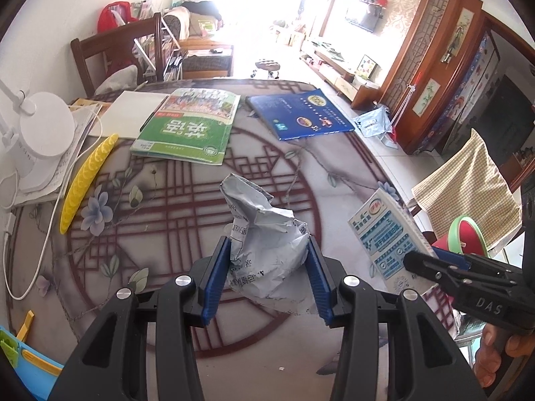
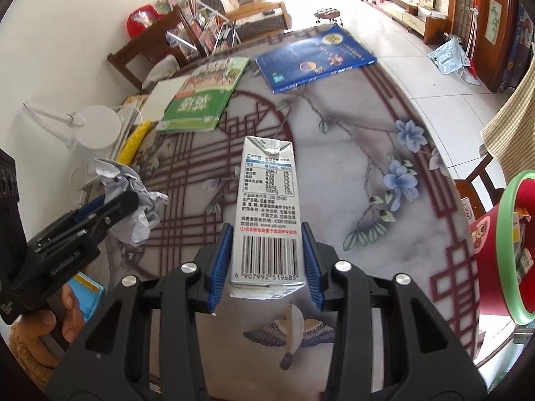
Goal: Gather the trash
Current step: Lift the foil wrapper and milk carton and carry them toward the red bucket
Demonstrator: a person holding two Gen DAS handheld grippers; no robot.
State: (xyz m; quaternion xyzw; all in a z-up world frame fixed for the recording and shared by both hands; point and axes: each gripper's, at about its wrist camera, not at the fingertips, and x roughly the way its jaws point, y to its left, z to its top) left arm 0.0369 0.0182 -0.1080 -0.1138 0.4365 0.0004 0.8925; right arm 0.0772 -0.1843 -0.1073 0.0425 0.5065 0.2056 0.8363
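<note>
My left gripper point(image 1: 268, 250) is shut on a crumpled grey plastic bag point(image 1: 264, 234) and holds it above the patterned table point(image 1: 167, 200). The bag also shows in the right wrist view point(image 2: 133, 197), at the left. My right gripper point(image 2: 266, 237) is shut on a white milk carton point(image 2: 267, 207) with a barcode, held over the table point(image 2: 384, 234). The carton shows at the right in the left wrist view point(image 1: 388, 234). A red bin with a green rim point(image 2: 508, 244) stands off the table's right edge, also in the left wrist view point(image 1: 464, 234).
A green book point(image 1: 187, 127), a blue book point(image 1: 297, 113), a white sheet point(image 1: 133, 113), a yellow curved strip point(image 1: 87, 180) and a white lamp base point(image 1: 43, 127) with a cord lie on the far and left parts. A chair with a checked cloth point(image 1: 468, 180) stands at the right.
</note>
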